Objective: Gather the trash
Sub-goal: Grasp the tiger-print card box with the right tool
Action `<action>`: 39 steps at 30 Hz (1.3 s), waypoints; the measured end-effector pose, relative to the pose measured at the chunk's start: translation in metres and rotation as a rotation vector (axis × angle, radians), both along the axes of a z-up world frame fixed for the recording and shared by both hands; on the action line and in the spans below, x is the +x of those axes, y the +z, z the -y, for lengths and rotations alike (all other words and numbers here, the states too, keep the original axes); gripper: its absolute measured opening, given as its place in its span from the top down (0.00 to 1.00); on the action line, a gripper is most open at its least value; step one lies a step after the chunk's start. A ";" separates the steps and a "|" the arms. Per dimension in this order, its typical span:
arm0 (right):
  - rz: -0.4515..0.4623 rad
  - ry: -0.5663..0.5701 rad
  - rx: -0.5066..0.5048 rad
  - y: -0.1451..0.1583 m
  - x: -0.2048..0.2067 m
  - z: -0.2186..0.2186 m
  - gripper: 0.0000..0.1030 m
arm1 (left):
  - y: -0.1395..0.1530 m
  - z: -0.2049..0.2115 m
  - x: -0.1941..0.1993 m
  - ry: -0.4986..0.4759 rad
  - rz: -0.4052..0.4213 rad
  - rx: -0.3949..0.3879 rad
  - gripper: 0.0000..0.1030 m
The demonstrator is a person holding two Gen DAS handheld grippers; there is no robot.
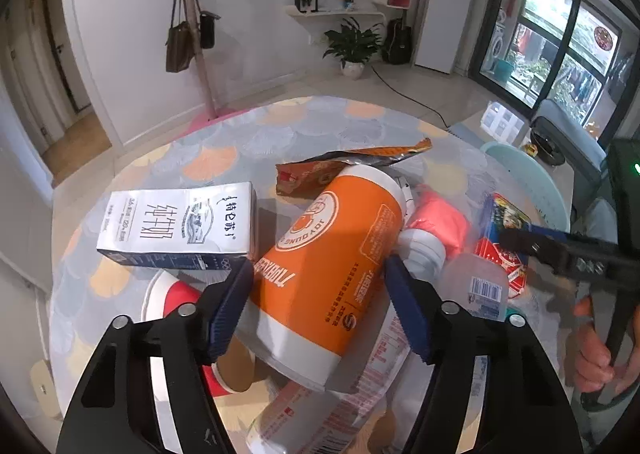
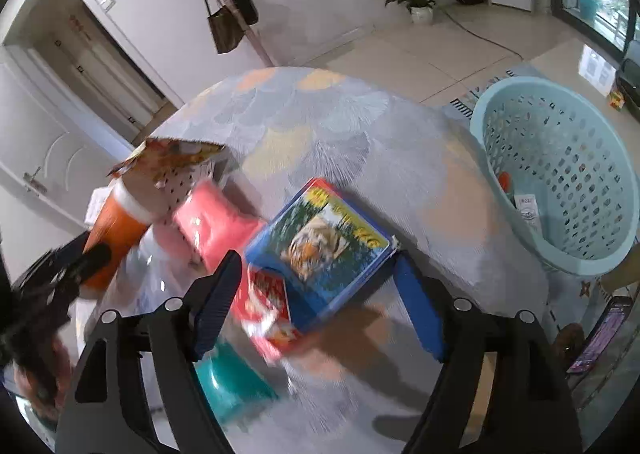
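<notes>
A pile of trash lies on the round table. My left gripper (image 1: 320, 278) is open, its pads on either side of a large orange paper cup (image 1: 332, 266) lying on its side; I cannot tell if they touch it. A white milk carton (image 1: 180, 223) lies to its left. My right gripper (image 2: 320, 286) is open around a blue box with a tiger picture (image 2: 324, 246), which lies over a red packet (image 2: 264, 310). The right gripper also shows in the left wrist view (image 1: 560, 250). A light blue laundry basket (image 2: 560, 173) stands right of the table.
A red-and-white cup (image 1: 176, 302), an orange snack bag (image 1: 340, 165), a pink-labelled bottle (image 1: 436, 230), a clear plastic bottle (image 1: 476, 286) and a teal item (image 2: 228, 382) lie in the pile. The table's far half (image 2: 320, 121) is bare cloth. A coat stand (image 1: 200, 53) stands behind.
</notes>
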State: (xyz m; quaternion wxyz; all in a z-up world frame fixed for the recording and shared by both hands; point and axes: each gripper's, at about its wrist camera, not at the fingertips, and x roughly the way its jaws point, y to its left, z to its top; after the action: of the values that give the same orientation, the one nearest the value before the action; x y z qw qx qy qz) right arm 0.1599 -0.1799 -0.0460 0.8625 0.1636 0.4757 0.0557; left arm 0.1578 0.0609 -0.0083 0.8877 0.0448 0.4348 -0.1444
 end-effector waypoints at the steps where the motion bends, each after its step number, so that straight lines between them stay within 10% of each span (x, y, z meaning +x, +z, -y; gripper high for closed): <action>1: -0.001 -0.002 -0.008 0.000 0.004 -0.004 0.27 | 0.001 0.001 -0.002 0.001 0.005 0.004 0.40; 8: 0.000 -0.016 -0.194 -0.002 0.013 -0.038 0.24 | 0.010 0.004 -0.008 0.030 0.056 0.002 0.51; 21: 0.069 0.042 -0.234 0.005 -0.020 -0.030 0.40 | 0.027 -0.024 -0.017 0.079 0.083 -0.119 0.62; 26: 0.128 0.058 -0.206 0.015 -0.029 -0.023 0.42 | 0.033 -0.029 -0.023 0.042 0.063 -0.204 0.90; 30: 0.131 0.077 -0.200 0.017 -0.028 -0.020 0.42 | 0.023 -0.012 -0.019 0.061 0.063 -0.071 0.58; 39: 0.091 0.115 -0.208 0.006 -0.028 -0.017 0.40 | 0.002 0.016 0.008 0.009 -0.003 0.036 0.45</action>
State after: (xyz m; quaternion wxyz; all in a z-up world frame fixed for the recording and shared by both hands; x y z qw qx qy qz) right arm 0.1318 -0.1631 -0.0401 0.8909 0.0433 0.4478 0.0627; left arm 0.1654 0.0450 -0.0064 0.8869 0.0586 0.4387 -0.1324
